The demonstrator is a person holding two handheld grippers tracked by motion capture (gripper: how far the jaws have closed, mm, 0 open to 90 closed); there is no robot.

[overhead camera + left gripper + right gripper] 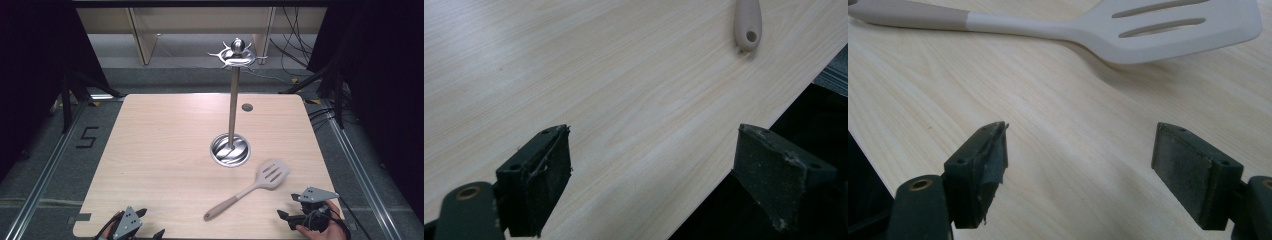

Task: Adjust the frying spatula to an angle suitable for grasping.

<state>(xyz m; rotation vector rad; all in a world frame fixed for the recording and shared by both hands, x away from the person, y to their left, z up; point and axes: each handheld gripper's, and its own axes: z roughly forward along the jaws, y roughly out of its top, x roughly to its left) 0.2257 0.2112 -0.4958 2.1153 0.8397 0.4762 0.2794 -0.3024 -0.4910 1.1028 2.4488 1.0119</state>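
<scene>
Spatula [250, 190], pale beige and slotted, is lying flat on the wooden counter [160, 160] near a steel stand [231, 145]; left claw [651, 170] and right claw [1080, 170] are gaping apart, empty.

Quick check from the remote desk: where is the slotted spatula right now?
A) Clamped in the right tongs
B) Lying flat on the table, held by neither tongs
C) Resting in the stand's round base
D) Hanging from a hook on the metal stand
B: the spatula lies flat on the wooden table, in front of the stand; both the left tongs and right tongs are open and empty at the near edge.
</scene>
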